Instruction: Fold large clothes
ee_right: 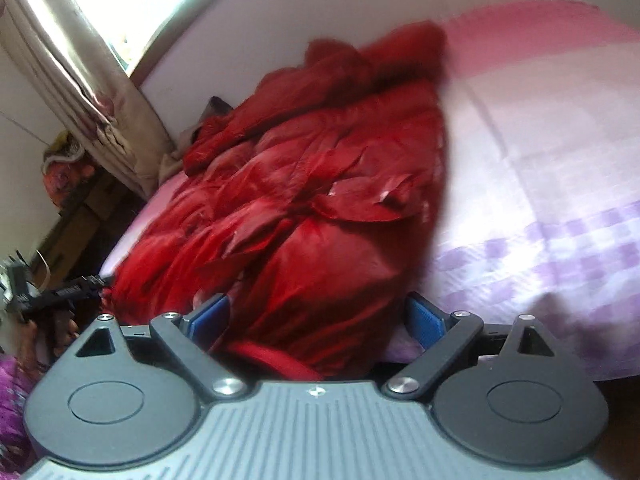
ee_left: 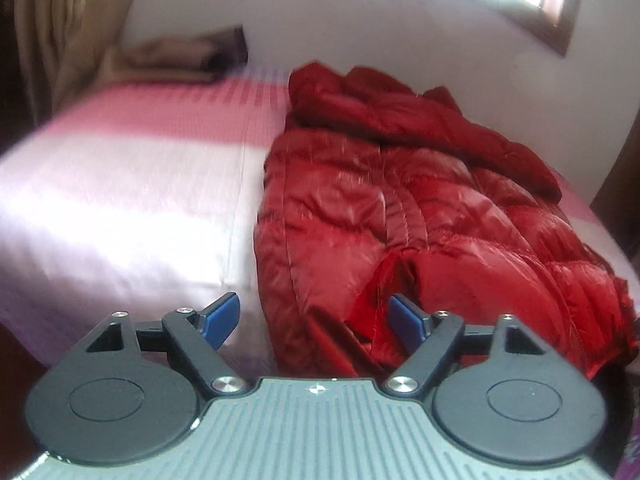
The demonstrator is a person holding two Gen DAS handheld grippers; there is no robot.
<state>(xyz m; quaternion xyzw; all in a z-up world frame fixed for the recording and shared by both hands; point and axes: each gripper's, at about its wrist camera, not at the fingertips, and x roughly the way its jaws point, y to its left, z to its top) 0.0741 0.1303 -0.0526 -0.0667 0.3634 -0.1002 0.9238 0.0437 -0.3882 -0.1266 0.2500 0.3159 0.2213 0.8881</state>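
Red, shiny and quilted, the padded coat (ee_left: 420,216) lay crumpled on the bed (ee_left: 132,200), on the right part of the sheet in the left wrist view and toward the left in the right wrist view (ee_right: 304,208). Its fuzzy hood (ee_right: 404,48) sat at the far end near the pale wall (ee_left: 360,20), and its hem hung over the near edge of the mattress. The bed (ee_right: 540,184) was covered with a pink and lilac checked sheet.

At the near edge, the left gripper (ee_left: 316,318) had its blue pads spread apart; the coat's hem lay beyond and between them, but neither pad pressed on the cloth. The right gripper (ee_right: 318,320) was likewise spread, its pads standing either side of the lower hem with no pinch on it.

A curtain (ee_right: 80,80) hung beside a bright window (ee_right: 132,8) at the far left in the right wrist view. A wood-framed window (ee_left: 556,4) showed at the far right in the left wrist view.

No brand, label or writing could be read anywhere; the frames were blurred. Each gripper body bore only a small pale mark, too small to make out.
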